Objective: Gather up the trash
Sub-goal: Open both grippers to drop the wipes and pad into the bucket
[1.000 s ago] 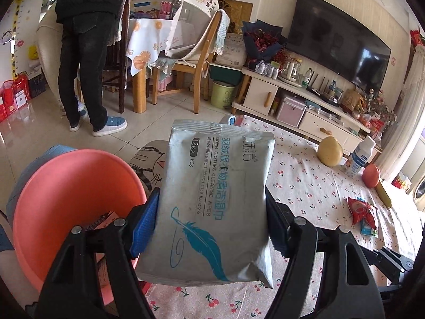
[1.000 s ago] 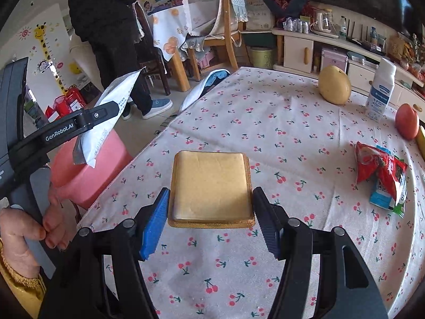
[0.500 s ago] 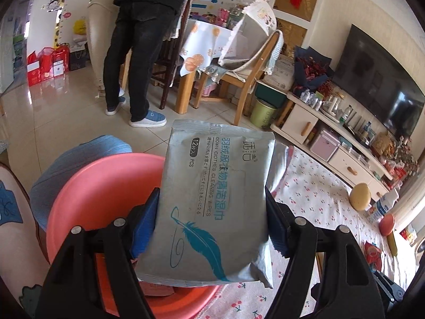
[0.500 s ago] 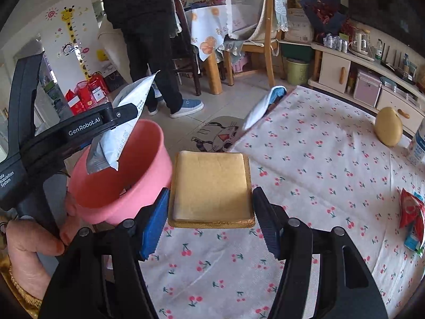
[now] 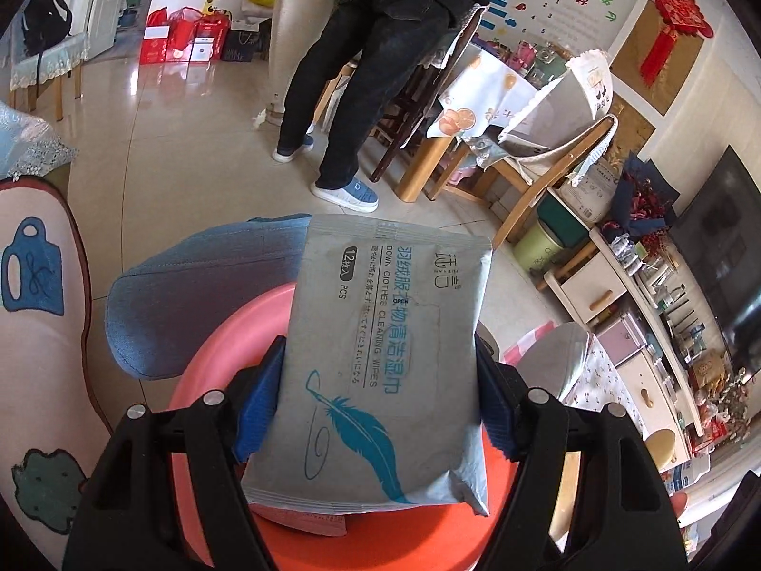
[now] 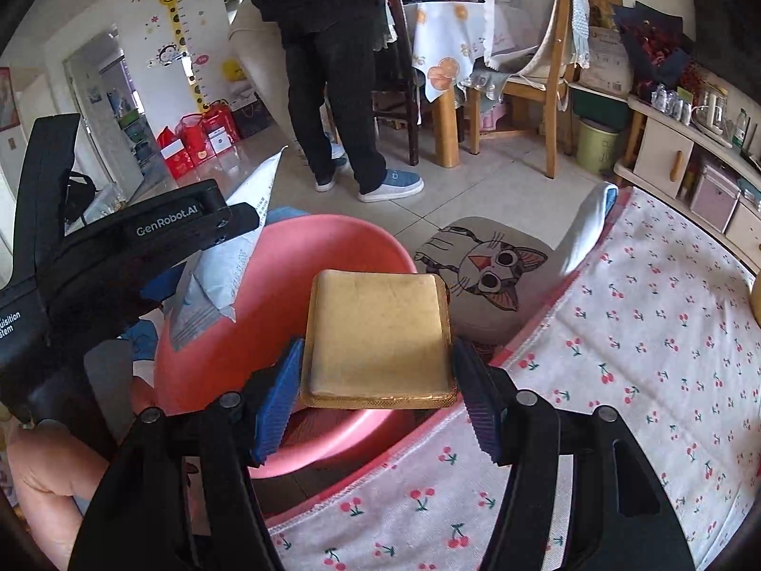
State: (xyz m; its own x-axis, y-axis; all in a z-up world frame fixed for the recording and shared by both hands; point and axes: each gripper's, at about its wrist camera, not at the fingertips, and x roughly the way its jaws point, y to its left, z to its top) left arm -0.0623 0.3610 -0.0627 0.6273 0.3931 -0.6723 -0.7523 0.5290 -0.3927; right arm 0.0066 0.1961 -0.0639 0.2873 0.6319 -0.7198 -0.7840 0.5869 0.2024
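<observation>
Beside the cherry-print table (image 6: 642,333) I keep my left gripper (image 5: 375,380) clamped on the wipes packet (image 5: 380,357), over the pink bin (image 5: 209,361) so it falls inside. My right gripper (image 6: 375,380) clamps the gold packet (image 6: 378,338) above the bin's near rim, next to drop.

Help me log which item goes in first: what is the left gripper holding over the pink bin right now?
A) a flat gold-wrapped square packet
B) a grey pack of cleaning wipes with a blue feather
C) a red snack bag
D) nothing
B: the left gripper is shut on the grey wipes pack above the pink bin; the gold packet sits in the right gripper.
</observation>
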